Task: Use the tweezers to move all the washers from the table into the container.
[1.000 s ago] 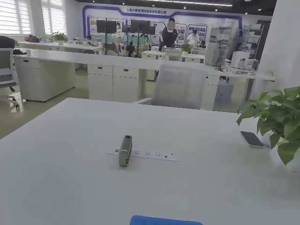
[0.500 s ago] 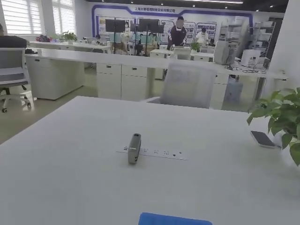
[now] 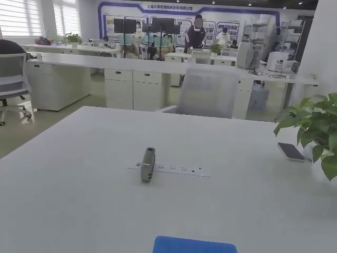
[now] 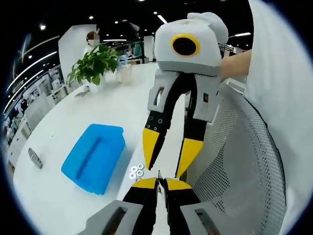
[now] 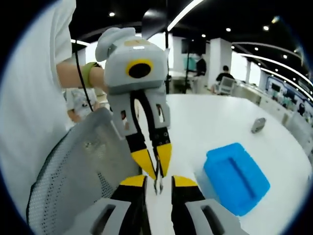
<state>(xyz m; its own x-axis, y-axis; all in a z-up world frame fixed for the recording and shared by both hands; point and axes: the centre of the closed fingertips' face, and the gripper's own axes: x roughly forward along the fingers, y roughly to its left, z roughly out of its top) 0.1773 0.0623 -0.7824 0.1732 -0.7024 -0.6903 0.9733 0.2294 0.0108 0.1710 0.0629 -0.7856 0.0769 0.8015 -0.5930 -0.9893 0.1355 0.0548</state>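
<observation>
Washers (image 4: pixel 136 171): a small cluster of silver rings lying flat on the white desk (image 4: pixel 54 200), just beside a corner of the blue container (image 4: pixel 93 156), between it and the tongs. The container sits upright on the desk, rectangular, with a long groove along its top face; in the head view its far edge pokes in at the bottom of the frame. Tweezers (image 4: pixel 159 175): a thin metal tip pokes out between the yellow tips of the left tongs (image 4: pixel 160 182), which are pressed together on it; the right gripper view shows the same pinch, with the thin tip hanging below the yellow tips. Right tongs (image 4: pixel 165 164): spread, with a clear gap between the two yellow tips, facing the left tongs tip to tip, close above the desk edge. A grey mesh chair back (image 4: pixel 244 161) stands right by both tongs. Farther out on the desk are a small grey device (image 3: pixel 148 164) on a flush socket strip, a phone (image 3: pixel 291 152) lying flat, and a leafy potted plant (image 3: pixel 316 132) at the right edge.
</observation>
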